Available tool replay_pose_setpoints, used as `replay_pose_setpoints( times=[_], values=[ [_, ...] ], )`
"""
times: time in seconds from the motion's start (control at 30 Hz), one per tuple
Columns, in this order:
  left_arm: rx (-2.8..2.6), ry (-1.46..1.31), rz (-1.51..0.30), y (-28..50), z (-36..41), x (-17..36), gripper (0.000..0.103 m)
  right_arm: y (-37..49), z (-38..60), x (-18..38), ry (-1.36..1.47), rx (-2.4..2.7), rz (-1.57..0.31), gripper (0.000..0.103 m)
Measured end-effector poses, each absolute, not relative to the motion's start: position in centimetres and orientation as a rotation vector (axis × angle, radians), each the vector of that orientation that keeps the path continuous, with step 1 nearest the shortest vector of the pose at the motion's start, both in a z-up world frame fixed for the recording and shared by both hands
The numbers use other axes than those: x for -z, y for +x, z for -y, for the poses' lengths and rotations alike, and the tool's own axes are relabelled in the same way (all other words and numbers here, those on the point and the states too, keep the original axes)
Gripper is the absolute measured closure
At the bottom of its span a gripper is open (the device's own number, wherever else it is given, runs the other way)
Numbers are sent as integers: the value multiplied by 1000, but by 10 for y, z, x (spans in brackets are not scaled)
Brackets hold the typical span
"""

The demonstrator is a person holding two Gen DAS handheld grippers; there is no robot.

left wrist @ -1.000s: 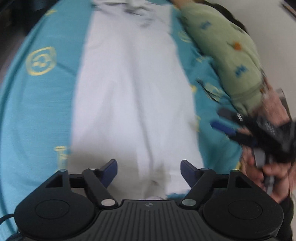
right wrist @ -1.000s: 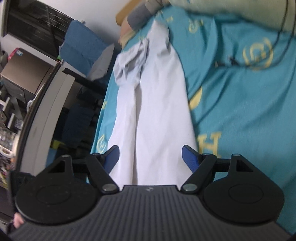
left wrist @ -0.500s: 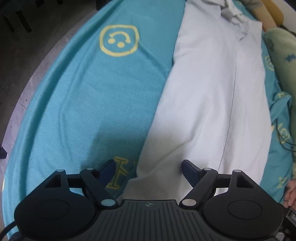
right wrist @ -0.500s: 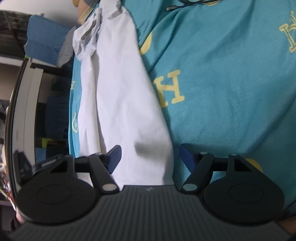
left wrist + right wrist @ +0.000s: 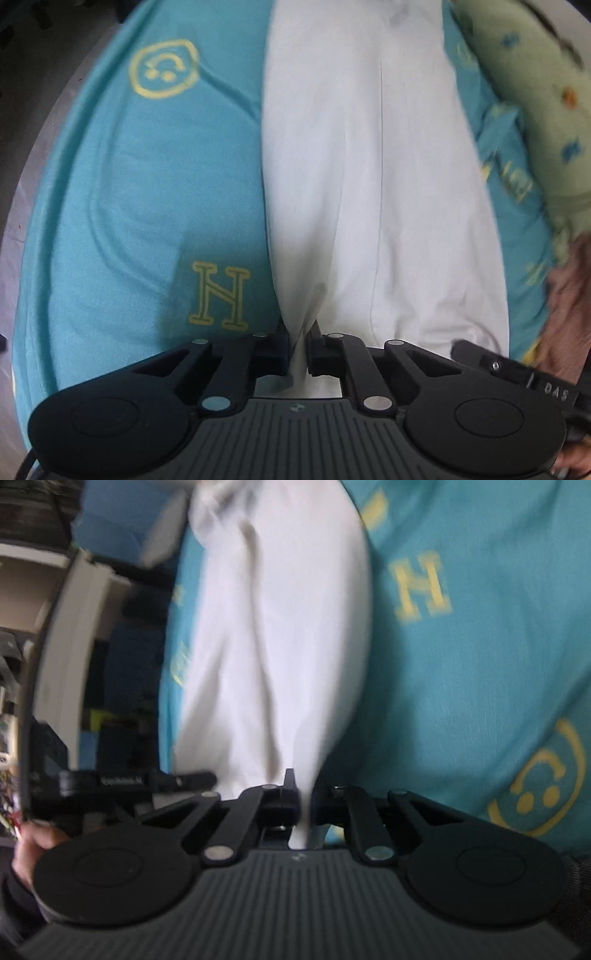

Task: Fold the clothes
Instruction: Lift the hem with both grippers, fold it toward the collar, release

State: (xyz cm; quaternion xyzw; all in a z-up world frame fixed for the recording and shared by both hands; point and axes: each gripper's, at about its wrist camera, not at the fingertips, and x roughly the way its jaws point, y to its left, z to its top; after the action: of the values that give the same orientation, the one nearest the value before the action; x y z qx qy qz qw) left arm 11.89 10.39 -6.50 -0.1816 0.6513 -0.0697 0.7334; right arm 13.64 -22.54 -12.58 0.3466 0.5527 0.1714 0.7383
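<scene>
A long white garment (image 5: 369, 166) lies stretched out on a turquoise bedsheet (image 5: 140, 192) with yellow letters and smiley prints. My left gripper (image 5: 298, 350) is shut on the garment's near edge, at its left corner, and the cloth bunches between the fingers. The right gripper's body (image 5: 517, 373) shows at the lower right of the left wrist view. In the right wrist view my right gripper (image 5: 303, 805) is shut on the near edge of the same garment (image 5: 280, 620), which runs away toward its crumpled far end.
A green patterned pillow or blanket (image 5: 528, 92) lies along the right side of the bed. The sheet (image 5: 480, 664) spreads to the right of the garment. A white shelf unit (image 5: 62, 646) and dark clutter stand beyond the bed's left edge.
Both grippers were open over the garment's near end; now both have closed on its near edge, and the cloth is gathered up between the fingers.
</scene>
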Motion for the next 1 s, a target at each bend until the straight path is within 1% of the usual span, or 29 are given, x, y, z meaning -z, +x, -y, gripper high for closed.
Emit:
replay_pose_setpoints(
  times=[0.17, 0.33, 0.4, 0.5, 0.6, 0.7, 0.73, 0.83, 1.0],
  values=[
    [240, -663, -1190, 98, -134, -11, 96, 140, 239, 26, 767, -398, -979, 94],
    [314, -760, -1020, 59, -142, -76, 97, 109, 248, -25, 748, -416, -855, 94],
    [329, -756, -992, 37, -144, -89, 97, 97, 251, -45, 741, -423, -805, 94],
    [332, -759, -991, -6, -138, -87, 97, 78, 256, -76, 728, -433, -731, 94],
    [326, -776, -1037, -47, -139, -61, 97, 41, 258, -52, 762, -438, -756, 94],
    [312, -791, -1075, -54, -144, -40, 97, 14, 257, -27, 806, -420, -800, 94],
    [307, -795, -1086, -55, -146, -34, 97, 18, 258, -23, 818, -410, -807, 94],
    [264, -762, -1075, -23, -143, -32, 97, 30, 256, -17, 841, -379, -815, 94],
    [184, -690, -1039, 42, -134, -36, 96, 98, 244, -14, 838, -334, -801, 94]
  ],
)
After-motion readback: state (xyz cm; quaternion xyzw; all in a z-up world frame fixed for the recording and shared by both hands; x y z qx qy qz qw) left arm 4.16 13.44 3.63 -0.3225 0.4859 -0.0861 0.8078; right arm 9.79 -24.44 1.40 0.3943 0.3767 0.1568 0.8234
